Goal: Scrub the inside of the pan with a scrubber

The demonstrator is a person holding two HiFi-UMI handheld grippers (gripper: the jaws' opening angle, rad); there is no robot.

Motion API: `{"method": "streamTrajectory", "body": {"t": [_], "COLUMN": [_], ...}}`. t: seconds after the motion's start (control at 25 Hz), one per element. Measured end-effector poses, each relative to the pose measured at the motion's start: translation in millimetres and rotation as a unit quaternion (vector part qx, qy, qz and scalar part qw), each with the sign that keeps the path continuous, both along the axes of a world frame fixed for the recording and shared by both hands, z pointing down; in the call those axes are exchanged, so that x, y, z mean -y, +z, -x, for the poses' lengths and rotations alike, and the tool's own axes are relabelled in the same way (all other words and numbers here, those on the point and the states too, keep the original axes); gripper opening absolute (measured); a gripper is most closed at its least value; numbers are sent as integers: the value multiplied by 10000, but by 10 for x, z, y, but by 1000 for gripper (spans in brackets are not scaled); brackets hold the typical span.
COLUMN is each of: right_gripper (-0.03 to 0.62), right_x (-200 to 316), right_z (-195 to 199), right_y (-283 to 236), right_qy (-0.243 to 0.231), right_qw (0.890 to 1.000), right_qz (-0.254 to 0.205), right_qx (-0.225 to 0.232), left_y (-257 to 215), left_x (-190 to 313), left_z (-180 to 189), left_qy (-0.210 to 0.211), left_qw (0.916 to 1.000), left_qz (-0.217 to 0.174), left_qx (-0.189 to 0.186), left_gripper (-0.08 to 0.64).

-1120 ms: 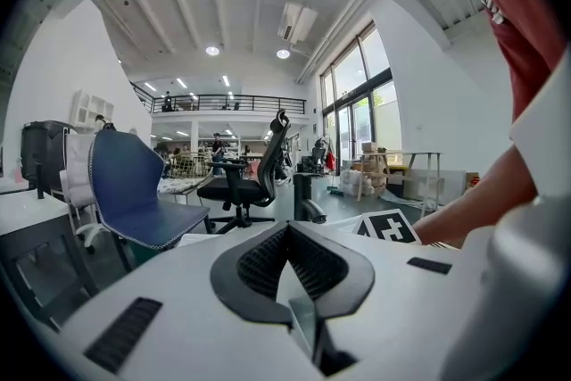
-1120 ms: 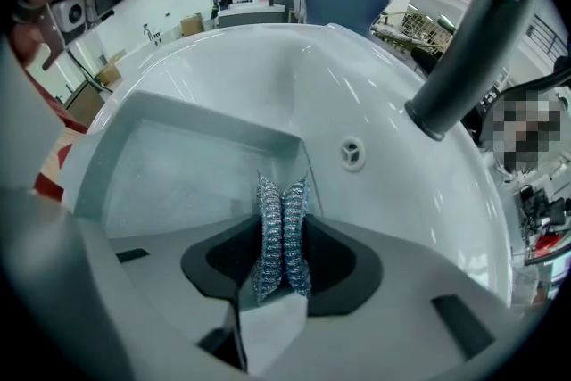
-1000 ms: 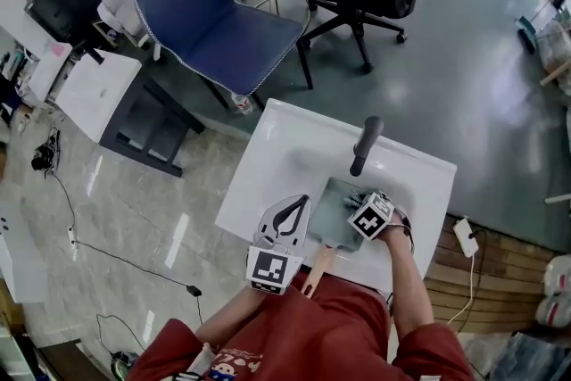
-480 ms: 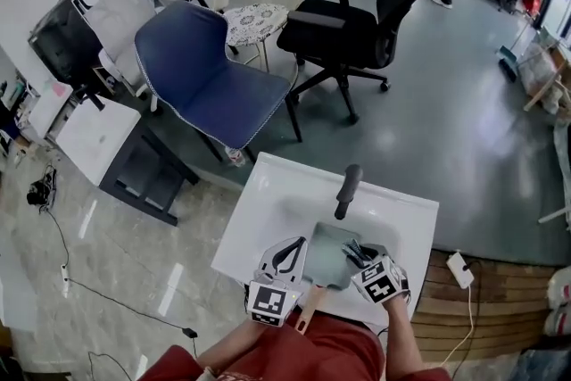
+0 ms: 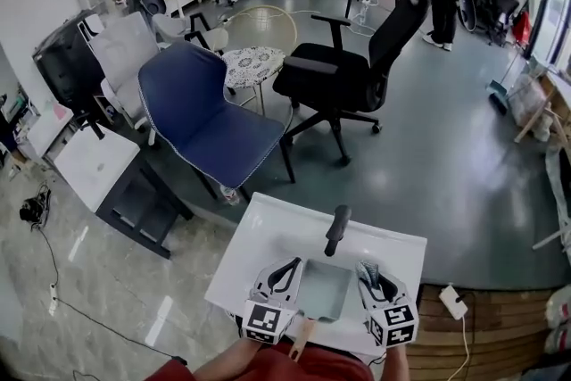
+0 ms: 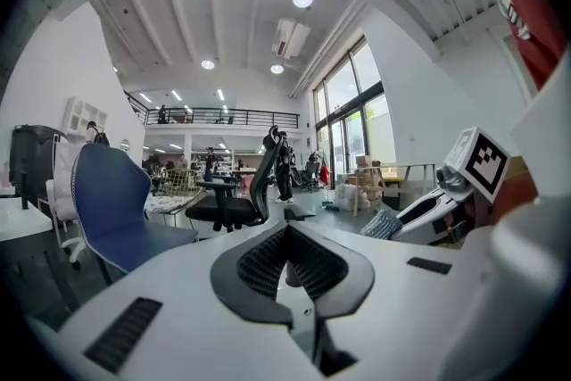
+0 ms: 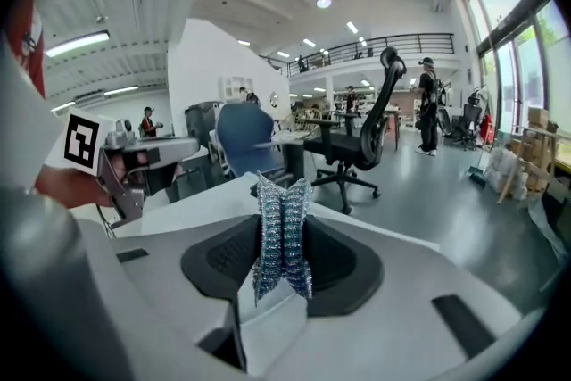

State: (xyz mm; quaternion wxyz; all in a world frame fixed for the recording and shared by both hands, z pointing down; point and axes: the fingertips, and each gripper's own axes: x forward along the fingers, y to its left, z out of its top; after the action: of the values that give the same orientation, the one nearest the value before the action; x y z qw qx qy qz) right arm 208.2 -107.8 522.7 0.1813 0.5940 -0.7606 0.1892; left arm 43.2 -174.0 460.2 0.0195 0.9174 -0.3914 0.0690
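**Scrubber held off the pan, both grippers flanking it**

The white sink (image 5: 268,241) fills the lower middle of the head view, with a dark tap (image 5: 337,230) leaning over its far side. The square grey pan (image 5: 323,288) lies in the basin below the tap, with its wooden handle (image 5: 302,337) pointing back toward the person, probably so it is easy to reach and steady.

The left gripper (image 5: 293,265) sits just beside the pan's left edge. Its fingers are pressed together at the tips with nothing between them. It does not hold the handle, so the pan seems to rest by its own weight.

The right gripper (image 5: 368,274) sits just beside the pan's right edge. Its fingers pinch a folded metal-mesh scrubber (image 7: 283,236), which stands up past the fingertips, a grip that leaves mesh free to rub with. Both gripper views look level across the room, not down, so the scrubber seems raised clear of the pan. Scrubbing is not under way at this moment.

The pan is too small in the head view to tell whether its inside is clean or wet. Neither gripper view shows it. The handle's near end and the person's hands are hidden by the grippers and a red sleeve.
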Motion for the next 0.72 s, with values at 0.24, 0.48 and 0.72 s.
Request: {"method": "streamTrajectory", "body": {"t": [0.24,0.48,0.72], "right_gripper": [166,169,172], "right_x": [185,245,160], "right_z": [-309,-469,-567], "right_y": [-810,-1702,-2130], "right_qy": [467,889,1415], "right_qw": [9896,9539,9147], "right_qz": [-1351,-2834,-3701], "right_qx": [-140,-441,-793], "left_y": [-381,-841,-1178], "left_x": [163,241,241], "left_z": [22,14,5], "left_qy": [-177,-213,-320], "left_qw": [9991,9966,9958], "left_qz": [-336,-727,-766], "left_qx": [-179,-329,-397], "left_gripper": [12,12,12]}}
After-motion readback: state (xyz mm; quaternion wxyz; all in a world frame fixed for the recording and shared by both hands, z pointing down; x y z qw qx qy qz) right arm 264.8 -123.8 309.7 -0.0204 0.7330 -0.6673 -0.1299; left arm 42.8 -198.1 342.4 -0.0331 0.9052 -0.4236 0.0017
